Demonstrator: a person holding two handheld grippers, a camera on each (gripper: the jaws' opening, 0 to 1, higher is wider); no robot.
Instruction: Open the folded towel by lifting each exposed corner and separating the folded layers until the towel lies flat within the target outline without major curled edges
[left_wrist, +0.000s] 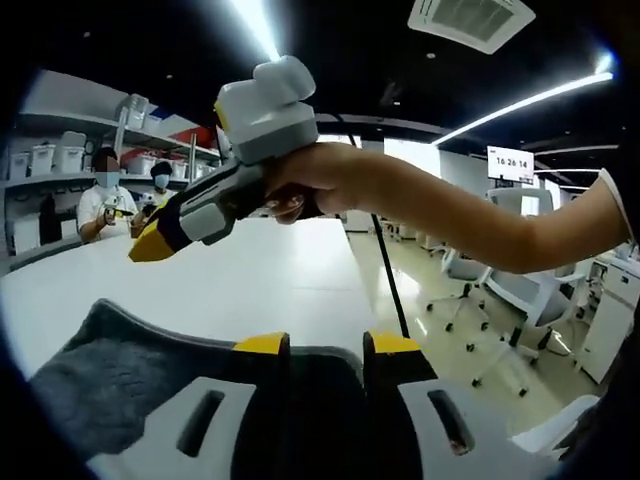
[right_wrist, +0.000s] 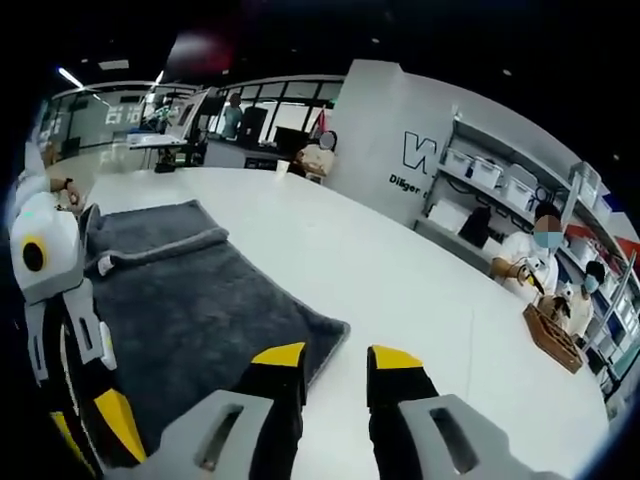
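A grey towel (right_wrist: 200, 310) lies spread on the white table (right_wrist: 400, 270), with a folded-over strip (right_wrist: 160, 245) along its far end. My right gripper (right_wrist: 337, 358) hovers open just past the towel's near corner (right_wrist: 335, 327), nothing between its jaws. In the left gripper view the towel (left_wrist: 120, 375) lies under my left gripper (left_wrist: 327, 348), whose jaws stand apart at the towel's edge, gripping nothing that I can see. A hand holds the right gripper (left_wrist: 150, 243) above the table beyond it. The left gripper (right_wrist: 90, 430) hangs over the towel's left side.
Two people (right_wrist: 545, 260) sit at the table's far side with a wooden box (right_wrist: 555, 335). Shelves with white bins (right_wrist: 500, 175) line the wall behind them. Office chairs (left_wrist: 520, 295) stand on the floor beside the table's edge.
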